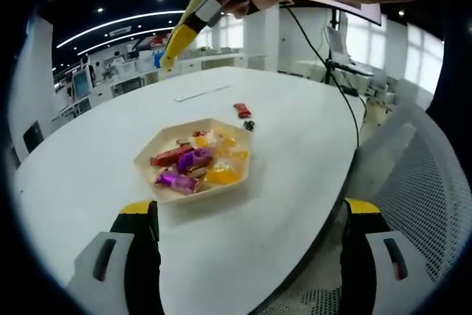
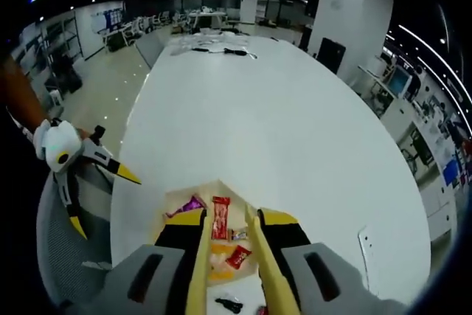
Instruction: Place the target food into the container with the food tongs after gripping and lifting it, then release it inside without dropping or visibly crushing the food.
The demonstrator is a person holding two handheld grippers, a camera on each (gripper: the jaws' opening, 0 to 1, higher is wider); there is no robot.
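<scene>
White counter (image 1: pixel 295 182) is carrying a tray (image 1: pixel 198 158) of wrapped candies beyond the spread left jaws; right jaws are pinching yellow tongs (image 2: pixel 228 271), open above it; nothing gripped yet.

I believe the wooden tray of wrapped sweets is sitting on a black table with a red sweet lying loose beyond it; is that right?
Not quite: the table is white, not black, as the left gripper view shows. The rest holds: the wooden tray of wrapped sweets sits on it, with a red sweet lying loose beyond.
</scene>
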